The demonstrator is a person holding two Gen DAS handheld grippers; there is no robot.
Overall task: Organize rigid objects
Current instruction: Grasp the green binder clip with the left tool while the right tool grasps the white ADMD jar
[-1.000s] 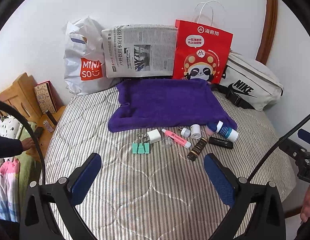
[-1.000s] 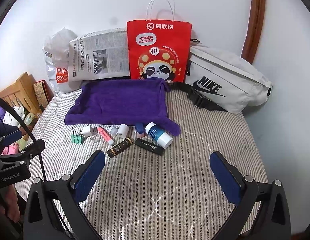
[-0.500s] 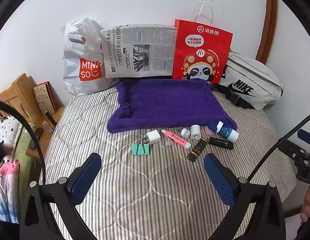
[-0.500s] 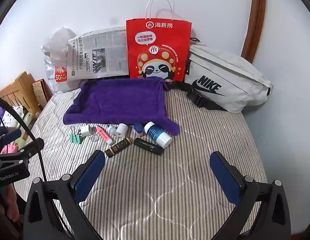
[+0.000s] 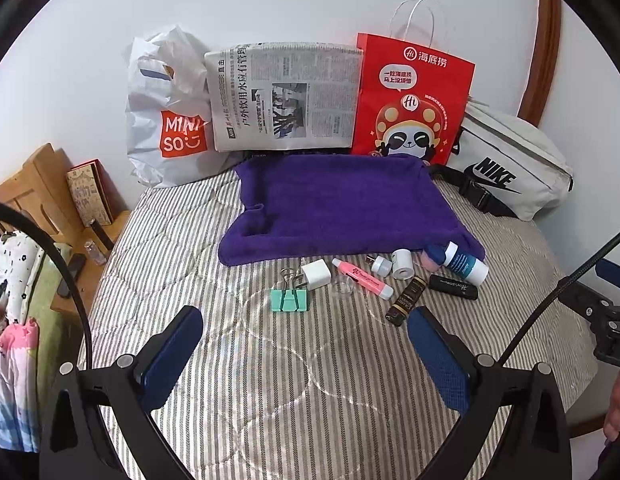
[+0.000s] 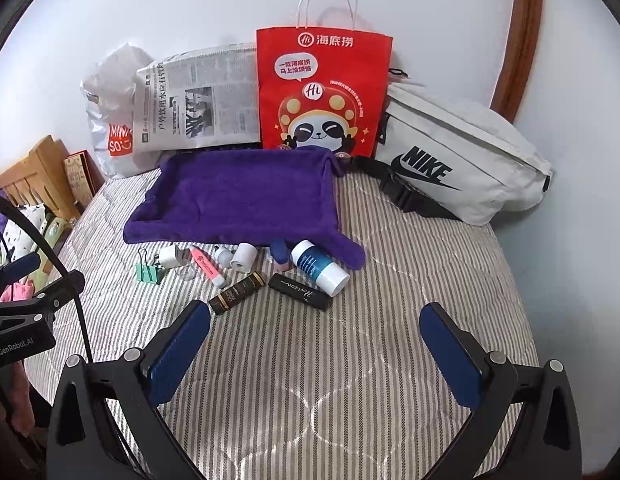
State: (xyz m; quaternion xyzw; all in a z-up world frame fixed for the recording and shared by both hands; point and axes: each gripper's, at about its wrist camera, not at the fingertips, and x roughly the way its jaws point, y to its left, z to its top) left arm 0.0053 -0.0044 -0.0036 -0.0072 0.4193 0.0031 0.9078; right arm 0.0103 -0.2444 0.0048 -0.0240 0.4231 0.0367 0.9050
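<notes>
A row of small objects lies on the striped bed in front of a purple towel [image 5: 342, 204] [image 6: 242, 200]: a green binder clip [image 5: 289, 299] [image 6: 148, 272], a white charger plug [image 5: 316, 275], a pink highlighter [image 5: 362, 279] [image 6: 207, 266], a white roll [image 5: 402, 263] [image 6: 244, 257], a blue-and-white bottle [image 5: 466, 266] [image 6: 320, 267], a brown-and-gold tube [image 5: 406, 301] [image 6: 238, 293] and a black tube [image 5: 453, 287] [image 6: 300, 291]. My left gripper [image 5: 306, 354] is open and empty, short of the clip. My right gripper [image 6: 316, 354] is open and empty, short of the tubes.
Against the wall stand a white Miniso bag [image 5: 166, 112], a newspaper [image 5: 284, 96], a red paper bag [image 5: 410, 96] [image 6: 322, 88] and a white Nike waist bag [image 5: 506, 168] [image 6: 458, 160]. A wooden bedside stand [image 5: 42, 196] is at the left.
Both views have shifted very slightly; the objects sit a little further left in the right wrist view. Nothing on the bed has moved. Both grippers stay open.
</notes>
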